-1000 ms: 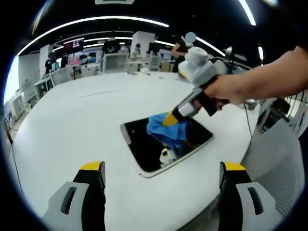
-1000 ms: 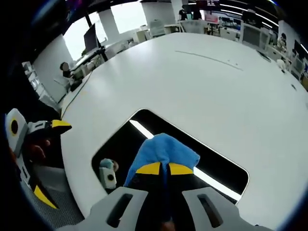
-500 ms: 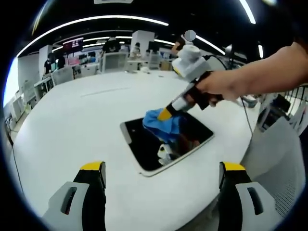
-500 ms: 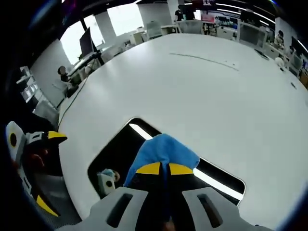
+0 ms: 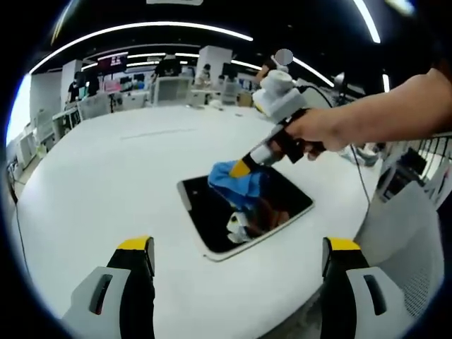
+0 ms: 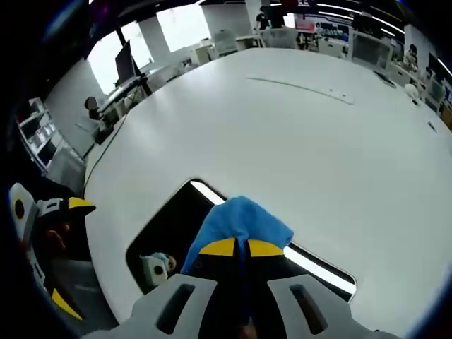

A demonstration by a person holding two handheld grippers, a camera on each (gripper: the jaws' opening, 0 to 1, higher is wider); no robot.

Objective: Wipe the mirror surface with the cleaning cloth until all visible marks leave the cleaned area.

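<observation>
- The left gripper (image 5: 238,265) is showing two chunky fingers (image 5: 133,281) in its own view, each with a light grey moulded shell, a black inner face and a yellow cap at the tip
- A dark oblong slot is sitting in each grey shell
- The right gripper (image 6: 241,248) is showing the same build in its own view: grey shells with dark slots, black inner faces, yellow tips (image 6: 217,247)
- In the left gripper view, the right gripper is appearing as a slim black body with a yellow tip, a white-grey housing at the rear and a thin dark cable trailing behind
- The person's forearm (image 5: 395,113) is showing bare, with no sleeve in sight
</observation>
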